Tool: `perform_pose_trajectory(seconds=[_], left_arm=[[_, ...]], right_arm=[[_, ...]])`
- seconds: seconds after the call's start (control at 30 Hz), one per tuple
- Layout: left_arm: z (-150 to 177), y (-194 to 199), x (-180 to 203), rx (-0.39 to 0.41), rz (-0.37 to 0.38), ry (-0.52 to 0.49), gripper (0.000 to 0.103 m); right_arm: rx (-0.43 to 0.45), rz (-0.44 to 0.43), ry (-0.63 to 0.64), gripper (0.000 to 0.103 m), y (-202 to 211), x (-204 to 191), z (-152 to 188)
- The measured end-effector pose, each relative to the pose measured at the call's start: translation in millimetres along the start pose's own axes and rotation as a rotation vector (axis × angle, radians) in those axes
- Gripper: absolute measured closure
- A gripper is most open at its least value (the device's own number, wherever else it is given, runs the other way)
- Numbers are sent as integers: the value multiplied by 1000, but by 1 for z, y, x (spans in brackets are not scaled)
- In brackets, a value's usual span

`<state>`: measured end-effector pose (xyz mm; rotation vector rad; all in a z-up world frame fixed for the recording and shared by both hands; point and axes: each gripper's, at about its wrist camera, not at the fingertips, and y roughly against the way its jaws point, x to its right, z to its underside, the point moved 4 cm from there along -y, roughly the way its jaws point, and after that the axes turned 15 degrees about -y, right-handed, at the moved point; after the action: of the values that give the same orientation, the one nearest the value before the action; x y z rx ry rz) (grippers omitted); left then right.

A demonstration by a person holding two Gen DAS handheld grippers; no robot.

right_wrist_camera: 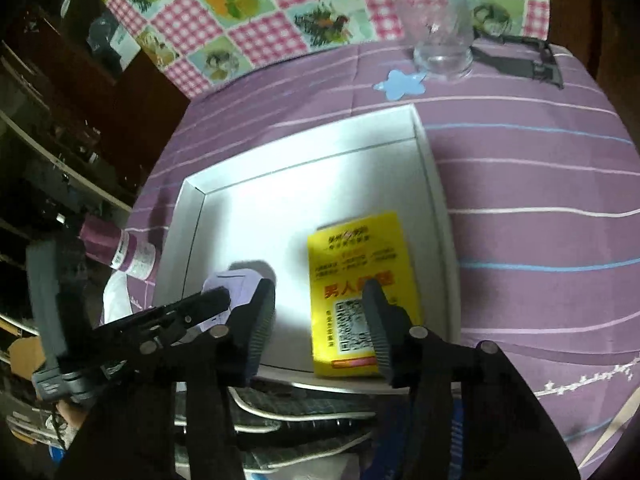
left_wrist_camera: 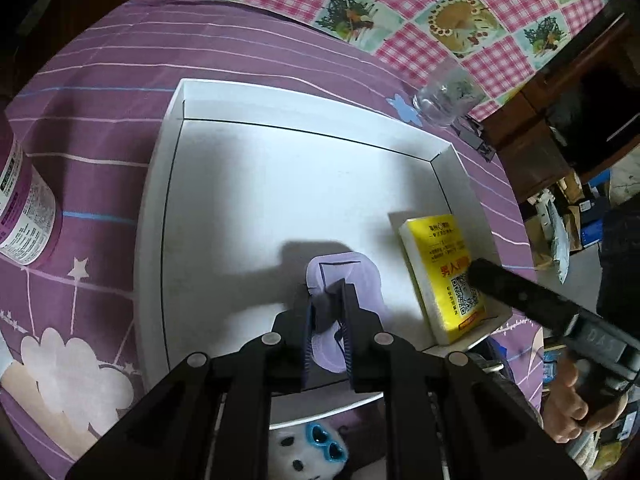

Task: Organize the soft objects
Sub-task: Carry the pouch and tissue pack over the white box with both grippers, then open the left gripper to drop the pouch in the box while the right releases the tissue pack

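A shallow white box [left_wrist_camera: 304, 128] lies on the purple bedcover, also in the right wrist view [right_wrist_camera: 312, 136]. My left gripper [left_wrist_camera: 328, 294] is shut on a soft lilac pad [left_wrist_camera: 364, 276] held just above the box floor near its front edge; the pad also shows in the right wrist view [right_wrist_camera: 240, 284]. A yellow tissue pack [left_wrist_camera: 440, 264] lies in the box's right front corner. My right gripper [right_wrist_camera: 320, 292] is open over the pack [right_wrist_camera: 356, 256], one finger above its printed code, holding nothing.
A purple-labelled can [left_wrist_camera: 24, 216] lies left of the box. A clear glass [left_wrist_camera: 444, 96] and a blue star patch [right_wrist_camera: 400, 82] are behind it. A white plush toy with blue heart glasses [left_wrist_camera: 308, 452] lies below the front edge. Black sandals [right_wrist_camera: 300, 416] lie there too.
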<state>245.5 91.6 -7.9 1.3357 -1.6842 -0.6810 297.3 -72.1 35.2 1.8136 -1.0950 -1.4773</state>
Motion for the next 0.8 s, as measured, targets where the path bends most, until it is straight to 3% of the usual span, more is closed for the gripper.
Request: perform_pose_trajectory(seconds=[0.13, 0.33, 0.57, 0.6, 0.7, 0.8], left_arm=[[0, -2, 2, 3, -21, -3, 90], [-2, 0, 1, 55, -9, 13, 89], [-5, 8, 11, 164, 183, 67, 89], [-5, 7, 14, 169, 184, 60, 89], [-3, -8, 19, 88, 75, 44, 89], [-4, -11, 15, 65, 81, 76, 88]], right_arm=[[-15, 73, -17, 56, -10, 7, 1], [54, 229, -25, 64, -10, 22, -6], [25, 206, -44, 63, -6, 24, -7], [22, 198, -48, 63, -5, 24, -6], [22, 188, -45, 63, -2, 22, -6], [23, 194, -33, 63, -1, 19, -4]])
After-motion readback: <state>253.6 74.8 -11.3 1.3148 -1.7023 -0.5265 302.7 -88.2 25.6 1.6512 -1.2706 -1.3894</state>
